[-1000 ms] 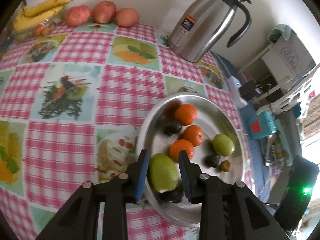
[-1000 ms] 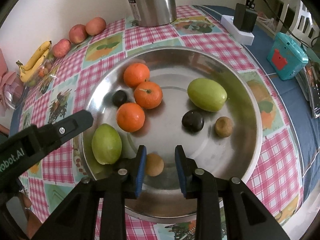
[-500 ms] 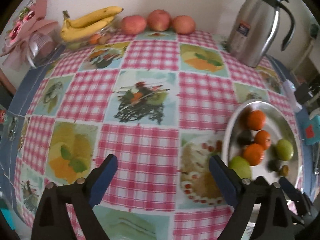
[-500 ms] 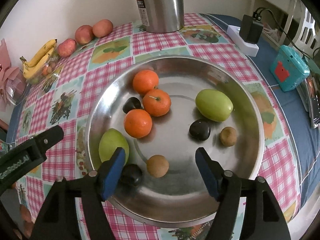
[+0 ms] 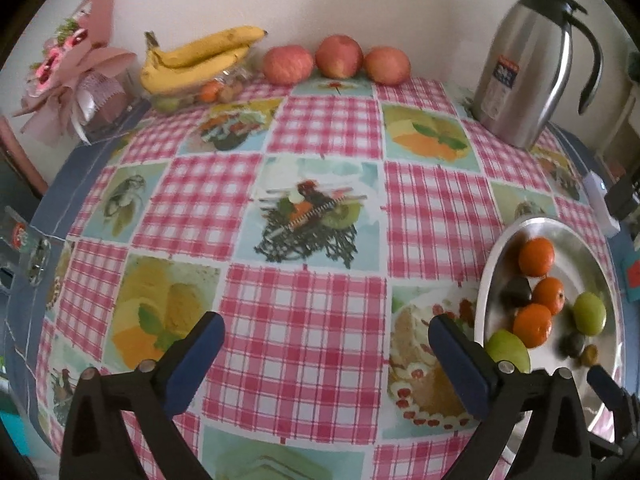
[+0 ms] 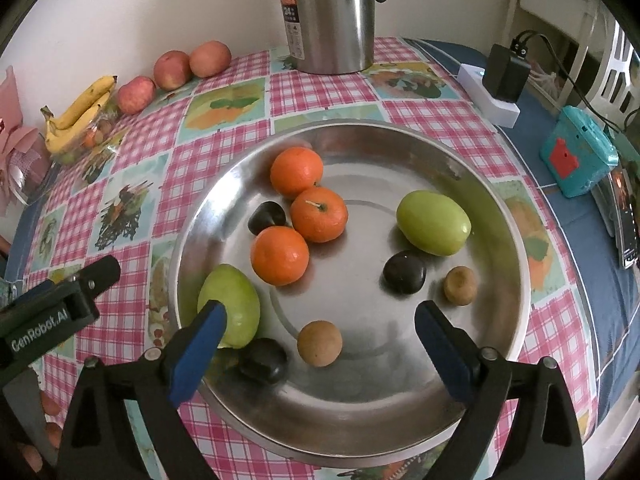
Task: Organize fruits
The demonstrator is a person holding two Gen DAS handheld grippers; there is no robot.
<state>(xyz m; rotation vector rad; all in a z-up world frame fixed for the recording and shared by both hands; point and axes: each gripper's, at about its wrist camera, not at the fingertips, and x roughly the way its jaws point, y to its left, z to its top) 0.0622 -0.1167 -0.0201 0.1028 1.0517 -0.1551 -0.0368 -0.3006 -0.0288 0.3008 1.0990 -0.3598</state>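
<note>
The right gripper [image 6: 316,344] is opening its jaws over the steel plate [image 6: 400,144], with the brown fruit [image 6: 319,343] loose between them. The left gripper [image 5: 324,356] jaws are opening too, over bare tabletop [image 5: 304,320]; the plate [image 5: 486,280] lies at three o'clock.

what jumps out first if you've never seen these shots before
The big steel plate in the middle of the right wrist view, holding three oranges, green and dark fruit. The right tool, jaws opening, hangs over a small brown fruit. Behind, a steel jug stands on the pink checked cloth.
</note>
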